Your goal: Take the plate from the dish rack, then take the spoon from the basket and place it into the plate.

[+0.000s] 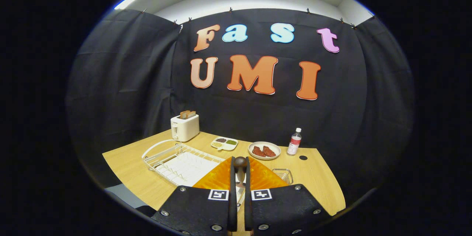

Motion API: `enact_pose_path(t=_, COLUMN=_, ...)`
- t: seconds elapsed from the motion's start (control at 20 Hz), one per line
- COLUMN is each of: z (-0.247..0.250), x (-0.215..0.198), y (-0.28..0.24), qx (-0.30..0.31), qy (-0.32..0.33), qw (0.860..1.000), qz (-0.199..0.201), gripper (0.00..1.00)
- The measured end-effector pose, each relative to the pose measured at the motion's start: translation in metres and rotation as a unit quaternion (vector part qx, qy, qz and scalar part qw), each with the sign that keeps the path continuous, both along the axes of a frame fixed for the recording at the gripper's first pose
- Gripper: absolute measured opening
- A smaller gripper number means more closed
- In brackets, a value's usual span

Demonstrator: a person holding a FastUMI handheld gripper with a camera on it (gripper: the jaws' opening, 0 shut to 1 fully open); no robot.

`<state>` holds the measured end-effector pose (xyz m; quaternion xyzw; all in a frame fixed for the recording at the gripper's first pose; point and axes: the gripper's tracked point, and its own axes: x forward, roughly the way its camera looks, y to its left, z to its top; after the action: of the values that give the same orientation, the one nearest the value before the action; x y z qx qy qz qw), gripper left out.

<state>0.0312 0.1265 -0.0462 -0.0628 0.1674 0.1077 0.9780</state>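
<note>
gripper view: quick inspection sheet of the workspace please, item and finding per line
surface: wooden table, partly covered
job's things: orange plate under the jaws; brown spoon gripped between them; white dish rack without plate; wire basket beside the plate
clutter: toaster with bread, divided dish, plate of meat, bottle
grippers: gripper shut on spoon
cables: nothing seen
surroundings: black cloth wall

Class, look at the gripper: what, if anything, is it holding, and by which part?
The gripper is shut on a spoon, both fingers pressing its brown handle just below the rounded end, over the orange plate.
</note>
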Motion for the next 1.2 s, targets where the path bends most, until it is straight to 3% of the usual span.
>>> enact_pose_path(t=0.4, z=-0.038, x=-0.041, y=0.032, qx=-0.012, qy=0.017, qw=0.997, qz=0.071, gripper=0.08)
enact_pose_path(t=0.6, z=-0.063, x=-0.057, y=0.047, qx=0.014, qy=0.043, qw=0.994, qz=0.098, gripper=0.08)
enact_pose_path(t=0.8, z=-0.063, x=-0.065, y=0.049, qx=0.023, qy=0.023, qw=0.993, qz=0.112, gripper=0.08)
enact_pose_path(t=1.0, z=-0.054, x=-0.085, y=0.067, qx=0.035, qy=0.002, qw=0.987, qz=0.156, gripper=0.08)
enact_pose_path(t=1.2, z=-0.075, x=-0.099, y=0.074, qx=0.028, qy=0.012, qw=0.984, qz=0.176, gripper=0.08)
